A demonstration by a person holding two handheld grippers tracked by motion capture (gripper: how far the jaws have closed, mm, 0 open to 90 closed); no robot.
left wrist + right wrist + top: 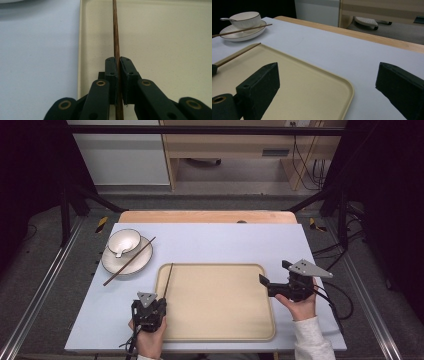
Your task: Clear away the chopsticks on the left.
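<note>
Nearest you, at the lower left of the high view, your left gripper [159, 303] has its jaws clenched on one chopstick [168, 279], gripping it close to its near end. In the left gripper view the stick [115, 30] runs up the middle of the frame over the left edge zone of the tray [162, 37], just inside the rim. That grip is thin and far from the stick's middle, so the long free end can swing or pivot between the jaws if you tilt the hand; it may then catch the tray rim and roll out onto the desk [225, 242].

At the lower right, your right gripper [274, 276] hovers beside the tray's right edge with its jaws released and nothing between them. Swing it inward carelessly and it could nudge the tray while the stick is being set down.

Farther off, at the upper left, a second chopstick [129, 261] lies across the plate [112, 265] beside the bowl [123, 240], half overhanging. A knock there would flip it off.
</note>
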